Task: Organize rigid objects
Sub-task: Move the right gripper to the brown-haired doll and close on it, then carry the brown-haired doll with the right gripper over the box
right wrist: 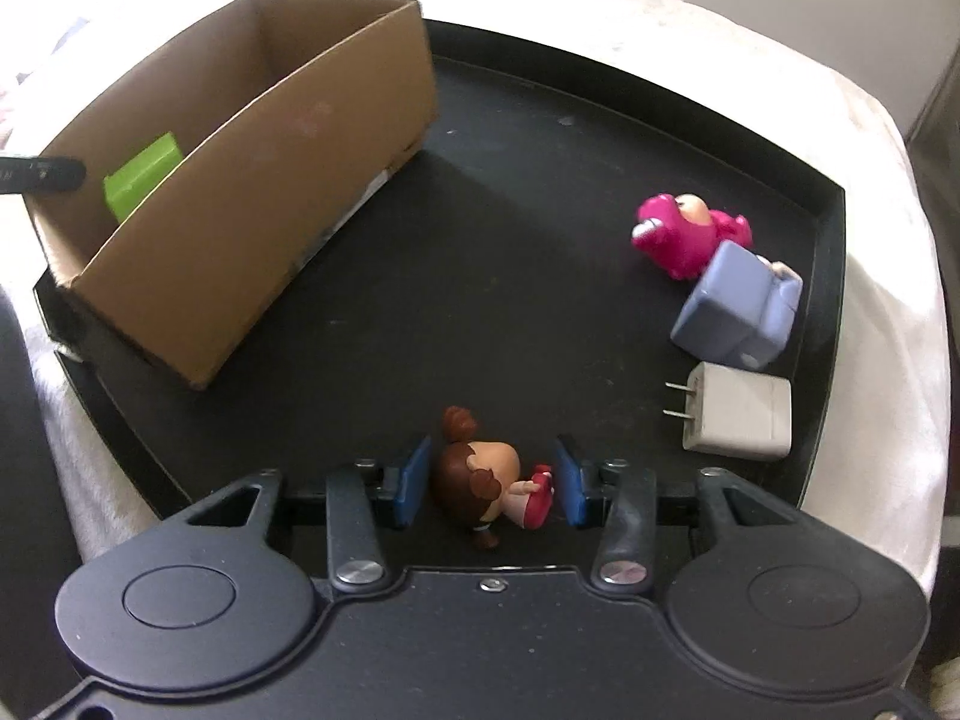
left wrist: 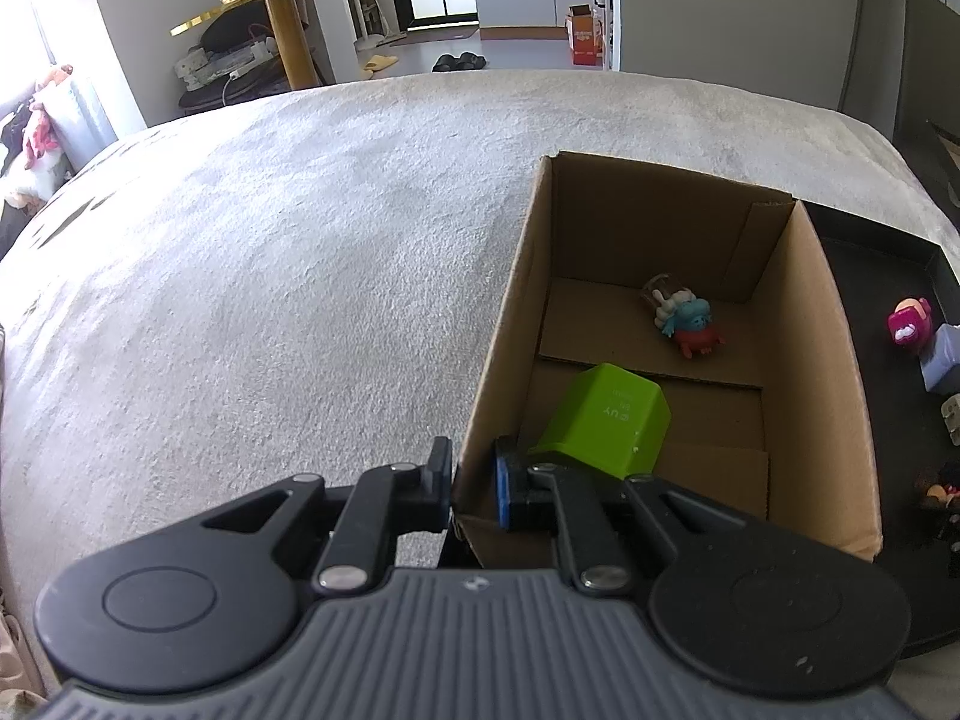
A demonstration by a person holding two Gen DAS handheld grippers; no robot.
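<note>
Your left gripper (left wrist: pixel 474 489) sits at the lower centre of the left wrist view, its fingers pinching the near-left wall of the cardboard box (left wrist: pixel 504 324), one pad outside and one inside. Within the box, a green block (left wrist: pixel 606 417) lies just beyond the inner pad, and a small blue-and-red figurine (left wrist: pixel 687 321) rests further back.

In the right wrist view, your right gripper (right wrist: pixel 492 489) is at lower centre, fingers spread on either side of a brown-haired doll figurine (right wrist: pixel 480 480) lying on the black tray (right wrist: pixel 510 180), apparently not gripping it. At the right of the frame sit a pink toy (right wrist: pixel 690 234), a lavender block (right wrist: pixel 735 309) and a white plug adapter (right wrist: pixel 741 420).
</note>
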